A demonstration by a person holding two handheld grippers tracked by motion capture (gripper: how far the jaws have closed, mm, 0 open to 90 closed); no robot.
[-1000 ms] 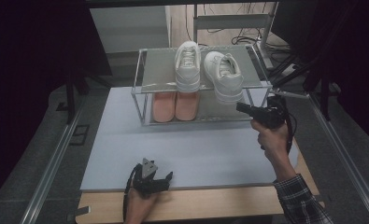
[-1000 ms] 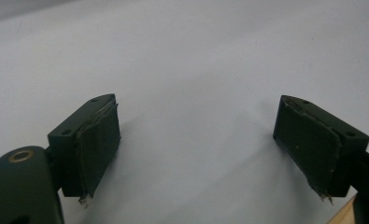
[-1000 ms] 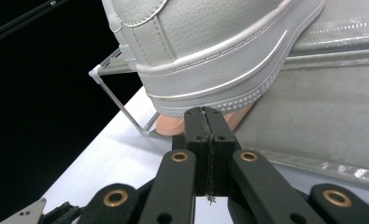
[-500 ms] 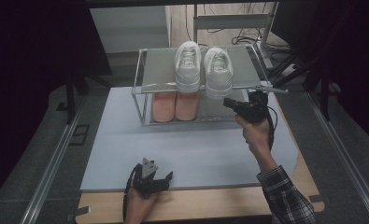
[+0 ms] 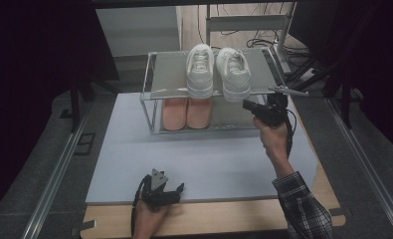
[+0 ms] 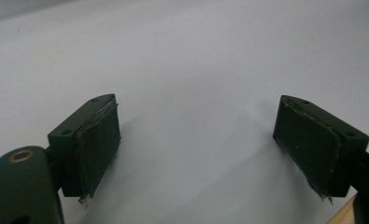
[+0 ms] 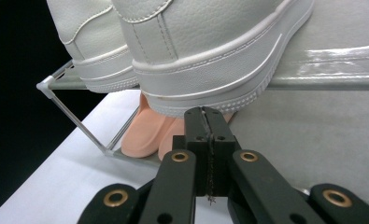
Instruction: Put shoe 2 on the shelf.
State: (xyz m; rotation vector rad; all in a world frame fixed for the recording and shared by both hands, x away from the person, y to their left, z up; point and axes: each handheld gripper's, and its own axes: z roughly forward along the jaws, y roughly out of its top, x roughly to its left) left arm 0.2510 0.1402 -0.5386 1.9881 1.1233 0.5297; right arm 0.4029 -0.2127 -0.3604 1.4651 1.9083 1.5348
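Left tongs (image 5: 176,189) are parked at the near edge of the grey surface (image 5: 134,154), jaws spread wide with nothing between them; in the left gripper view the pads (image 6: 100,144) are seen over bare mat. No shift from the earlier frames.

Rack (image 5: 156,89) sits at the back of the surface. On its lower shelf a pair of pink shoes (image 5: 186,113) is stored; on the top shelf a pair of white sneakers (image 5: 218,72), heels facing the person. The right sneaker (image 5: 233,73), crooked a second ago, is now seen squared up beside its mate, heel slightly past the shelf edge.

Right tongs (image 5: 247,105) have been moved left over the last second, from off the rack's right end to just below and in front of that sneaker's heel. Jaws are fully closed, empty. In the right gripper view the closed tips (image 7: 205,114) are seen right under the heel sole (image 7: 210,93); contact cannot be confirmed.

Reading: shoe alignment looks done or nearly so. Closed tips are likely being used as a pusher; a final nudge of the heel back onto the shelf is probably what remains.
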